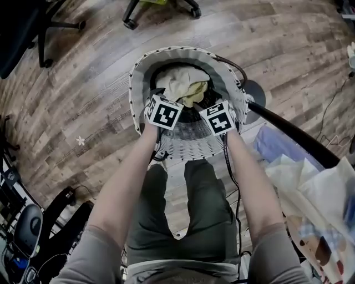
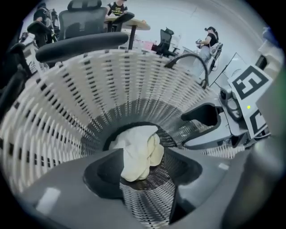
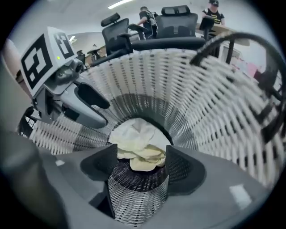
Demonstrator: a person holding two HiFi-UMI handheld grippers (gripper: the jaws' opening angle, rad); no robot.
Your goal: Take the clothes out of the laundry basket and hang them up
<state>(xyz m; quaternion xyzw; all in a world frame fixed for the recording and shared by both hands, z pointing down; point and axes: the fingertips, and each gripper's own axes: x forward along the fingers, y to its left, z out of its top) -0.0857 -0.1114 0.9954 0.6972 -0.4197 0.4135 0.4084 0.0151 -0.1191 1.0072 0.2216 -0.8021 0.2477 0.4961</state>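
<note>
Plainly, the left gripper (image 2: 143,174) has its jaws spread wide and holds nothing; in the left gripper view the pads stand apart with only the slotted wall of the laundry basket (image 2: 67,112) and a crumpled pale cloth (image 2: 136,154) showing in the gap. The right gripper (image 3: 139,167) is likewise wide open and empty, its jaws framing the same cloth (image 3: 136,143) from the other side without pressing on it. Both grippers point steeply down into the mouth of the basket, side by side, and each shows in the other's view just beside it.

In the head view the two marker cubes, left (image 1: 163,112) and right (image 1: 218,117), sit over the near rim, with the person's forearms reaching down to them. The cloth (image 1: 186,83), cream with a yellower fold, lies bunched at the bottom of the white basket (image 1: 183,51), below the jaws.

The basket stands on a wood-plank floor (image 1: 100,72) just in front of the person's legs. To the right, a dark rail (image 1: 294,133) runs diagonally with light garments (image 1: 310,194) lying by it. The wheeled base of an office chair (image 1: 161,8) stands beyond the basket.
</note>
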